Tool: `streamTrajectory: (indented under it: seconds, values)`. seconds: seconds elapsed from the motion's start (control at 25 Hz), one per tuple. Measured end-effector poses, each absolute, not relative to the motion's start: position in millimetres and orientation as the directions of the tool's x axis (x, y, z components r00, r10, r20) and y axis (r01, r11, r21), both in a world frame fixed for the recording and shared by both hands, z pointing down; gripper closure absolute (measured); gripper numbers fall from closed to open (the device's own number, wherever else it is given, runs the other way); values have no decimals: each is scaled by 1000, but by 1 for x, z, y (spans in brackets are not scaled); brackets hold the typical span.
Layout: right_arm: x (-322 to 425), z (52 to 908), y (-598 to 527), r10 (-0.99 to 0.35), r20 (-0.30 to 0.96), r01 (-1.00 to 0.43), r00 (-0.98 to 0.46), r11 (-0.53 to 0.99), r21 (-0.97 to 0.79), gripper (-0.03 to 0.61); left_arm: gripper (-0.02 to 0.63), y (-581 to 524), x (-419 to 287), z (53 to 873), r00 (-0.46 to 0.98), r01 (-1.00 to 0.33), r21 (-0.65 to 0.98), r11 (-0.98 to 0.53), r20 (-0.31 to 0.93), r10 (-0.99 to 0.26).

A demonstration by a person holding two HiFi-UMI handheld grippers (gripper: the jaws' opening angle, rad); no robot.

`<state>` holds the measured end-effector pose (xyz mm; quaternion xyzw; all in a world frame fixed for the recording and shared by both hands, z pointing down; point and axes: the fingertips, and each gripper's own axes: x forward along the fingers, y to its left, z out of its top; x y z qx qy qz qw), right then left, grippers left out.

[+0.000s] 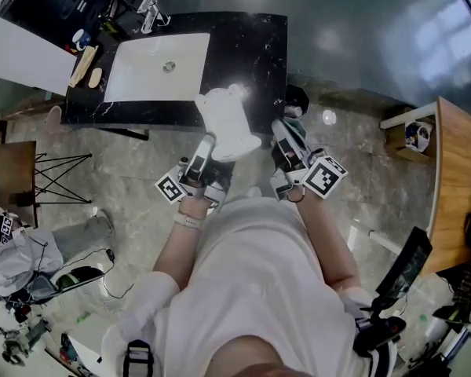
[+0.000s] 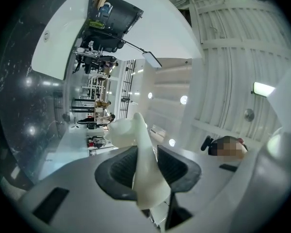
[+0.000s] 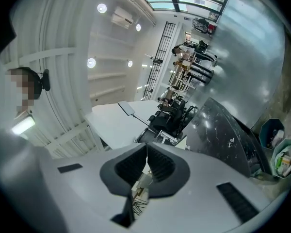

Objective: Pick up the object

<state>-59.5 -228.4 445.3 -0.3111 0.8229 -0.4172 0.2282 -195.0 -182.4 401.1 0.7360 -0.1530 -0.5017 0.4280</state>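
Note:
My left gripper (image 1: 206, 146) is shut on a white moulded object (image 1: 226, 122) and holds it up in the air over the front edge of the black counter (image 1: 255, 49). In the left gripper view the object (image 2: 144, 154) stands as a thin white slab between the dark pads (image 2: 121, 171), with a rounded knob at its top; the left gripper (image 2: 148, 168) presses on it from both sides. Just right of the object, my right gripper (image 1: 284, 132) carries nothing. In its own view the right gripper (image 3: 146, 165) has its pads together with only a sliver between them.
A white sink basin (image 1: 153, 69) with a faucet (image 1: 149, 10) is set in the counter. A wooden table (image 1: 458, 171) stands at the right, a dark chair (image 1: 16, 175) at the left. A green bin (image 3: 282, 161) sits on the floor by the counter.

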Motion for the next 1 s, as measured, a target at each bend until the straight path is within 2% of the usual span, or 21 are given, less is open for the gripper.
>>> streamTrajectory:
  seconds: [1.0]
  values:
    - [-55,459,-236,-705,-83,-331,-705,430,-840,557,486,-196,-198,410,400,255,790,-558,-612,-682]
